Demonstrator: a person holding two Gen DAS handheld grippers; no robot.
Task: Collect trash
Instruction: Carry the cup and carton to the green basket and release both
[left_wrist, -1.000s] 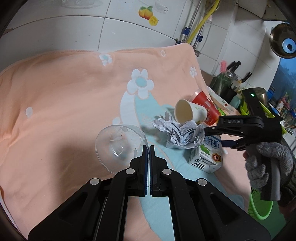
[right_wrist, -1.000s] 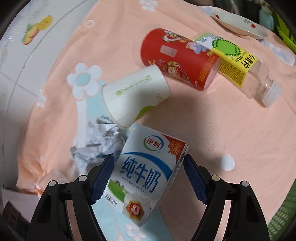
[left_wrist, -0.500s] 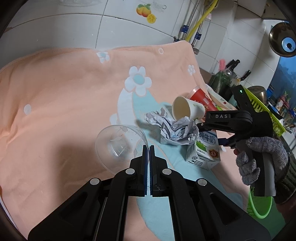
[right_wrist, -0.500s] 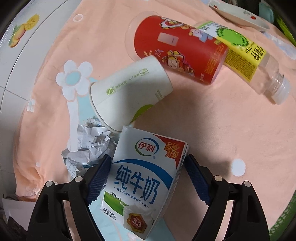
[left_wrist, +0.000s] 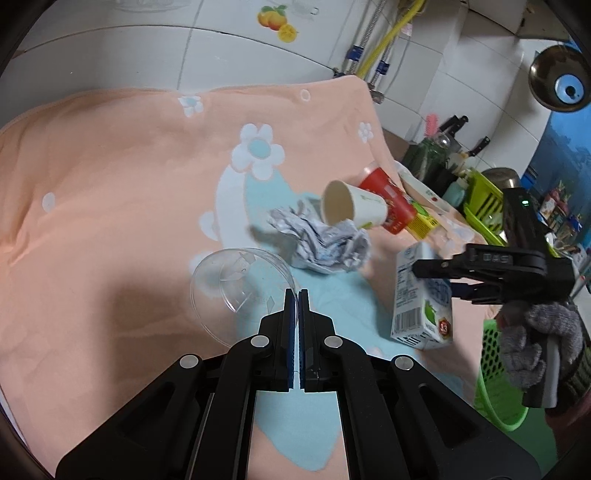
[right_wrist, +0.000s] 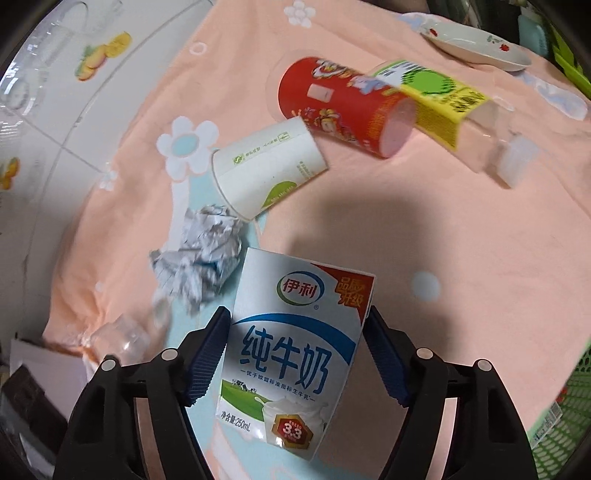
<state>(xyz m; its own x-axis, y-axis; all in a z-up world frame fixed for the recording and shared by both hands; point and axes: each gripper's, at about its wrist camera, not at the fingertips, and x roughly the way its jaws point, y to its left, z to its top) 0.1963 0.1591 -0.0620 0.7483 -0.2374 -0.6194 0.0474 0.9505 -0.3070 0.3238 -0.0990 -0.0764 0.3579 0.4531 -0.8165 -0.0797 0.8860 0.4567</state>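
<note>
Milk carton (right_wrist: 295, 354) sits between the right gripper (right_wrist: 297, 354) pads, which have just closed onto its sides, above the peach cloth (right_wrist: 480, 229). Left gripper (left_wrist: 294, 314) clamps a clear cup's (left_wrist: 236, 291) rim. Risk: squeezed carton walls buckle, carton slips. Remaining: one paper cup (right_wrist: 266, 170), one red tube (right_wrist: 343, 107), one bottle (right_wrist: 454, 110), one paper wad (right_wrist: 199, 254).

- Soft, even indoor light on both views, bright enough, with no hard glare.
- Broad blurry shadows darken the peach cloth (left_wrist: 110, 192), one large patch at lower left, another behind the milk carton (right_wrist: 295, 347).
- Fisheye bending curves the wall tiles (left_wrist: 229, 55), and black vignette fills the corners.
- Motion blur smears the yellow-labelled bottle (right_wrist: 443, 99) and the crumpled paper (right_wrist: 199, 254); the carton's print stays sharp.
</note>
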